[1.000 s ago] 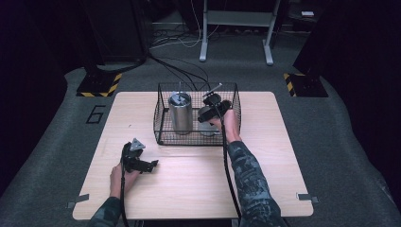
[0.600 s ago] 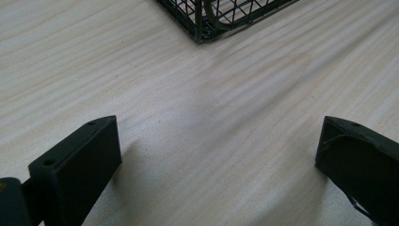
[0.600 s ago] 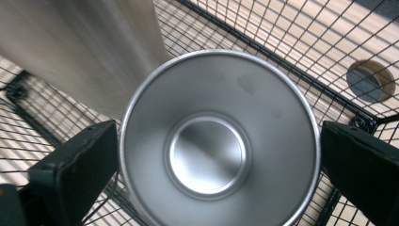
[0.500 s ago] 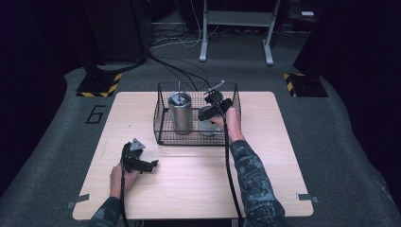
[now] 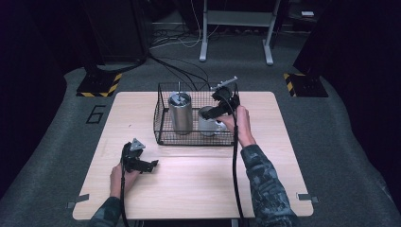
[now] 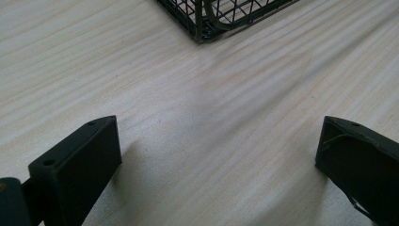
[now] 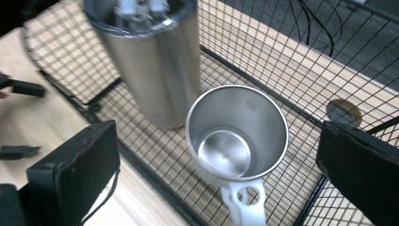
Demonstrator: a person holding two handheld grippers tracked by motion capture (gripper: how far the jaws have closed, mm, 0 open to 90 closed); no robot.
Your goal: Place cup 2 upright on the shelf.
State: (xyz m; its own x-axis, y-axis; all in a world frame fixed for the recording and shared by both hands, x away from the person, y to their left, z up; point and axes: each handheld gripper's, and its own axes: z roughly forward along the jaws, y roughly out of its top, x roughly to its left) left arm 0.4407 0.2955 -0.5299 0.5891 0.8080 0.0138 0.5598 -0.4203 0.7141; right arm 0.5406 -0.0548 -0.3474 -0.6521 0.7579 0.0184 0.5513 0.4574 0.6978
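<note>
A black wire basket stands on the wooden table. Inside it are a tall steel tumbler with a lid and straw, and a steel mug with a white handle. My right gripper hangs open just above the mug, one jaw on each side of its rim and touching nothing. The tumbler stands upright beside the mug. My left gripper lies open on the bare table, near the front left of the basket, with nothing between its jaws.
The table's front half is bare wood. A round hole in the tabletop shows beyond the basket's far wall. Cables trail from both grippers. Dark floor, cables and stands surround the table.
The right hand and gripper have shifted slightly right and up over the mug, so more of the mug shows. The left gripper has not moved.
</note>
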